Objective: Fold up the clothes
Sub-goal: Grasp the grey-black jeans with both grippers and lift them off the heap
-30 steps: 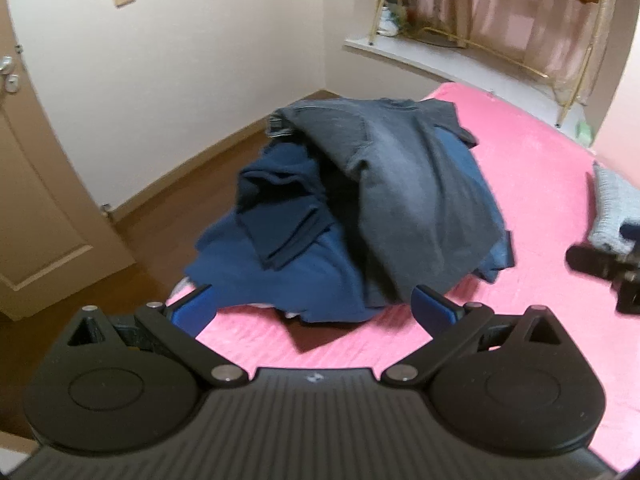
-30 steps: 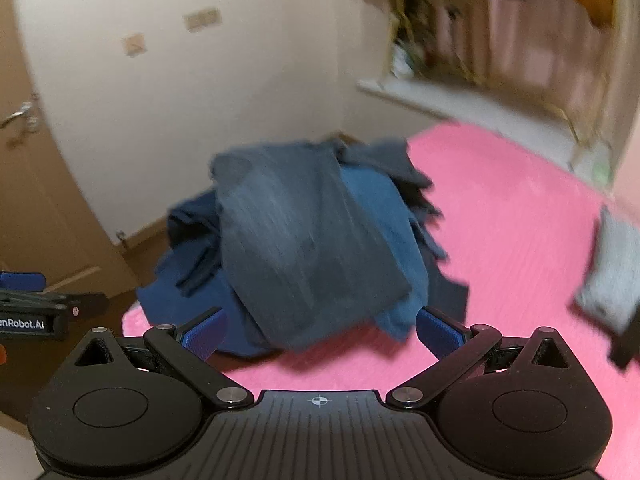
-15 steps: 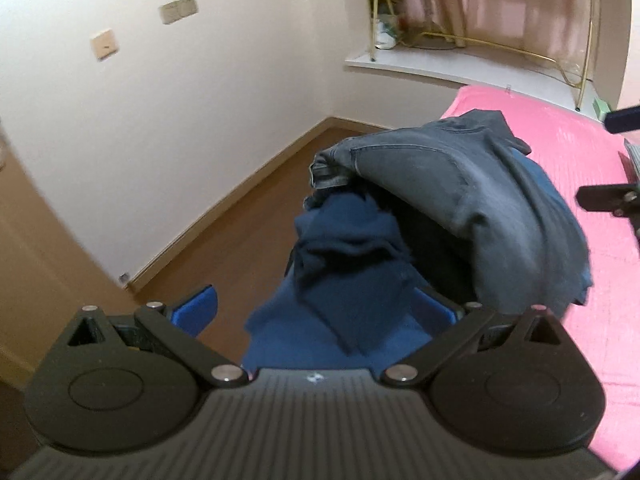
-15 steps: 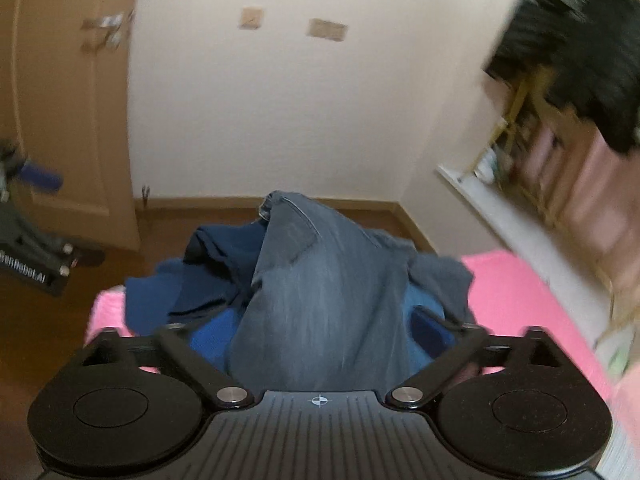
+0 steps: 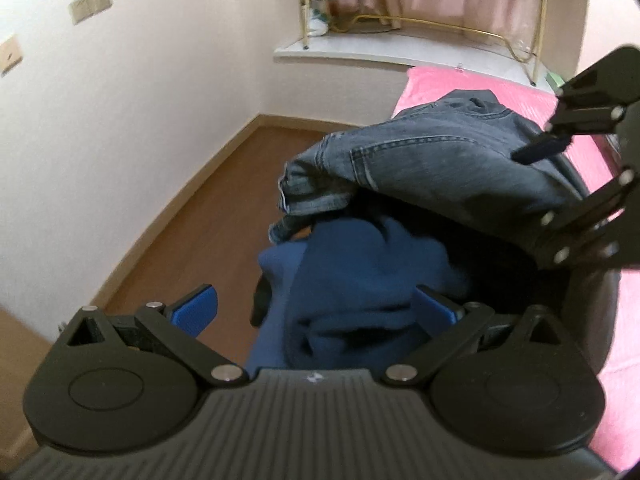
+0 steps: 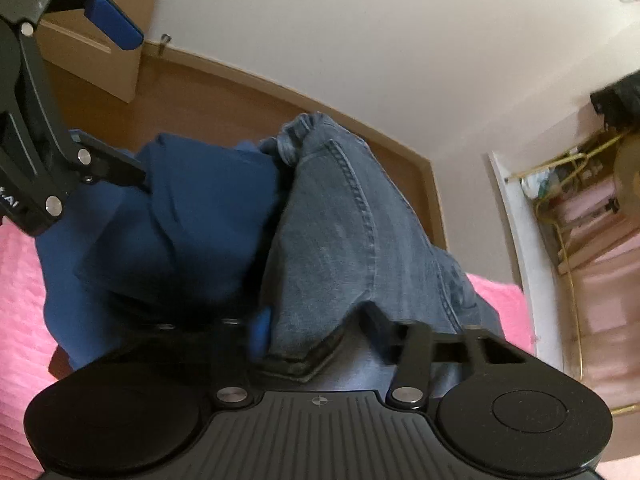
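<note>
I have the faded grey-blue denim jeans (image 6: pixel 344 240) draped over the navy knit garment (image 5: pixel 360 280) at the pink bed's (image 5: pixel 616 360) edge. My right gripper (image 6: pixel 316 334) has narrowed around a denim fold (pinched, I judge); the legs run away from it. My left gripper (image 5: pixel 316 312) gapes wide, straddling the navy cloth, nearer the loose hem.
</note>
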`<state>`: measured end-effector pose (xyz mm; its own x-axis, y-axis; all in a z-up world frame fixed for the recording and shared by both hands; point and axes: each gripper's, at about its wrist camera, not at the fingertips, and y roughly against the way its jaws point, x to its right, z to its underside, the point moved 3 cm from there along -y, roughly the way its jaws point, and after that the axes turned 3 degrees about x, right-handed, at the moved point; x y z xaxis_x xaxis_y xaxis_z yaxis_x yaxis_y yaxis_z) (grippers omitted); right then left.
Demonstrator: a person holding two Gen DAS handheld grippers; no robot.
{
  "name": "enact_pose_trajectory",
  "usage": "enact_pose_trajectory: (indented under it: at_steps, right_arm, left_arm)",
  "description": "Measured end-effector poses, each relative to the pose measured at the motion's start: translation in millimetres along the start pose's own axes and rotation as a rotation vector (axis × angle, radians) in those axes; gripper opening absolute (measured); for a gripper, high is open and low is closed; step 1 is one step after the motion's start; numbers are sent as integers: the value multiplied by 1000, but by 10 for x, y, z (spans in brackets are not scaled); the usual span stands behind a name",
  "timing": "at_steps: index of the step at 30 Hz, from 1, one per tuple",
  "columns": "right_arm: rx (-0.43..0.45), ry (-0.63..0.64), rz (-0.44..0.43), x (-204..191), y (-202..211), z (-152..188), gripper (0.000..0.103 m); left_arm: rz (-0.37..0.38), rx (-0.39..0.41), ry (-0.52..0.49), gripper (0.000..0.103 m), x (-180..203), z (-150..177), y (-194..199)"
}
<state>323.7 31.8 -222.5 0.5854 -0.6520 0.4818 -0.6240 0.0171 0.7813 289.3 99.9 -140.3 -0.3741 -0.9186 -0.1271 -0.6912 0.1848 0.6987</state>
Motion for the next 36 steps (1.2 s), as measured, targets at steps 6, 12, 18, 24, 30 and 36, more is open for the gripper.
enact_pose_trajectory:
  at_steps: [6,12,18,24,30,36]
  right_arm:
    - [132,-162,45,511,455,195,4]
    - [181,-336,114,1071,865,515,4]
    - [173,-410,139,1250,1006,775,4]
    - [201,-505,190,1309,1376,728,3]
    - [299,-686,276,1492,2321,1225,3]
    - [369,-906,368,1340,3634,2230,3]
  left_arm:
    - [3,98,-177,102,26,-276,-212]
    - [61,204,-358,100,225,-512,-417]
    - [172,217,-507,57,543,-454,-524]
    - [215,340,-582,19,761,-674,-32]
    - [257,581,-704,15,1283,-1337,987]
    - [396,751,-950,9,2695,-1431,2244]
